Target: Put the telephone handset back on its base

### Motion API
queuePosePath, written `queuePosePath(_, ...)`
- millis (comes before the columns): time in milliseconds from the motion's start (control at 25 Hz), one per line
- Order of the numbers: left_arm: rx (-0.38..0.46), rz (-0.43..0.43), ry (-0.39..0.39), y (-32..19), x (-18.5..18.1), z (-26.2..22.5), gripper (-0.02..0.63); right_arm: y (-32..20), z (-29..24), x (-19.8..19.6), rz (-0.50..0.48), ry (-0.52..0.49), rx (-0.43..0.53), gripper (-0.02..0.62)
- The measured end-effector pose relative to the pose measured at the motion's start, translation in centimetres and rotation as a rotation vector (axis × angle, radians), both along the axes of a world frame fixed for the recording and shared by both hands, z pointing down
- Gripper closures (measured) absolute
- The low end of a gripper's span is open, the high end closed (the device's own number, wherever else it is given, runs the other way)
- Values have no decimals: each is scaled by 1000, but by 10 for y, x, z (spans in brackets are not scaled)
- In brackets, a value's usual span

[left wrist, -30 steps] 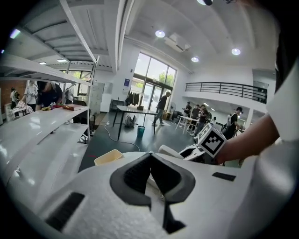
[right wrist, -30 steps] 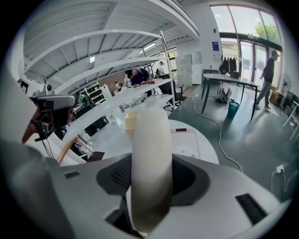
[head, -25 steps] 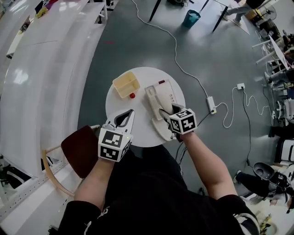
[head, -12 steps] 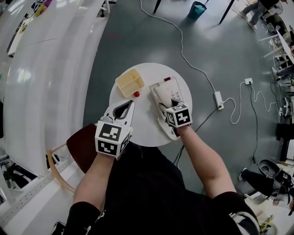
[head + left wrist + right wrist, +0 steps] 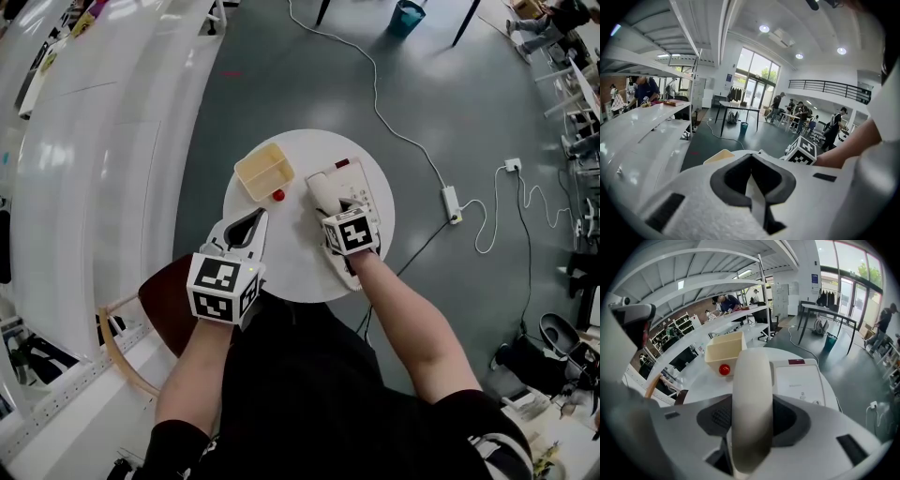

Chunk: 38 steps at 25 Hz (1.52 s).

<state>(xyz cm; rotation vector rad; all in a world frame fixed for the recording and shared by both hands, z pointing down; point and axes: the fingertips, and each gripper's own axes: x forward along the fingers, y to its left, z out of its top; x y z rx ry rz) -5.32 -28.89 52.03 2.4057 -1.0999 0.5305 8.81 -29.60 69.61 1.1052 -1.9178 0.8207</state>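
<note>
**Status: Handset Gripped Over the Base, Left Tongs Idle**

1. At the far left of the head view, note the brown chair seat (image 5: pixel 169 302) tucked against the near-left edge of the round white table (image 5: pixel 291 267).

2. Check your left gripper (image 5: pixel 259 217). It hangs over the near-left part of the table, pointing away from you. In the left gripper view its jaws (image 5: pixel 751 161) stand clenched together, tip to tip, with nothing between them.

3. Beyond that gripper, find the shallow yellow container (image 5: pixel 262 171) at the far-left part of the table. A small red ball (image 5: pixel 278 195) lies on the table just beside the container's near-right corner. The right gripper view shows both, the container (image 5: pixel 724 352) and the ball (image 5: pixel 723 369) at its foot.

4. Move to the centre. Your right gripper (image 5: pixel 334 204) grasps the telephone handset (image 5: pixel 321 190). In the right gripper view the jaws (image 5: pixel 752 414) press on either flank of the cream handset (image 5: pixel 751 380), which runs lengthwise away from the camera.

5. Locate the handset relative to its base (image 5: pixel 356 185). The handset lies along the base's left side, lined up with it. Whether it already touches the cradle cannot be determined from these views. In the right gripper view, the base's flat white panel (image 5: pixel 799 383) shows just right of the handset.

6. At the right, off the table, a white power strip (image 5: pixel 452 199) and its cable lie on the grey floor.
</note>
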Motion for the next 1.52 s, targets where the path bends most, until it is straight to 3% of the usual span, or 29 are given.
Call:
queuePosePath(960, -32, -62, 17, 13, -10, 10, 598, -3, 23, 15, 73, 87, -84, 382)
queuePosePath(1200, -37, -66, 29, 13, -8, 9, 598, 1, 19, 16, 89, -36, -78, 330)
queuePosePath(1320, -34, -65, 35, 13, -7, 9, 598, 3, 16, 24, 82, -42, -54, 305)
queuePosePath(1440, -32, -62, 36, 13, -7, 8, 598, 7, 12, 18, 42, -52, -37, 376)
queuePosePath(1520, -33, -62, 38, 12, -7, 7, 598, 8, 12, 13, 16, -47, -38, 379)
